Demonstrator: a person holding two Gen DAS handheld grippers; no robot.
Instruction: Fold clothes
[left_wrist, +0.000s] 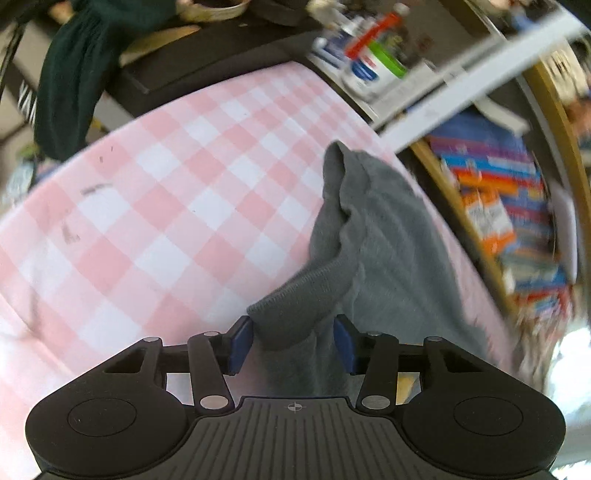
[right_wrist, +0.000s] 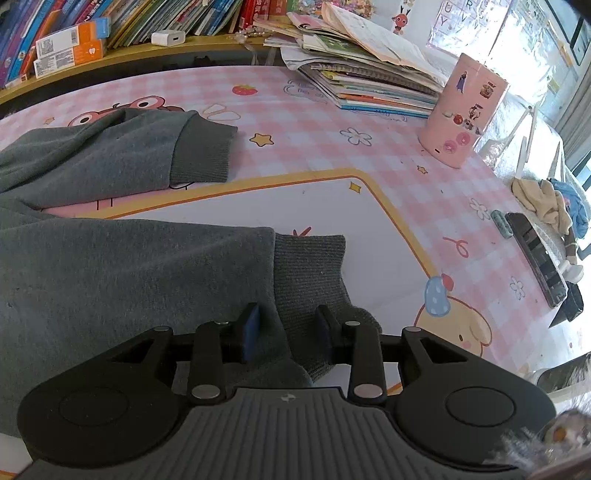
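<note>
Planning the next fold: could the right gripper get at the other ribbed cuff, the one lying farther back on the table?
Probably not yet. The right gripper is shut on the near cuff. The far cuff lies flat with only bare tablecloth between, so the way looks free once it lets go.

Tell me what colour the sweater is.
Grey, with ribbed cuffs; the sweater shows best in the right wrist view.
</note>
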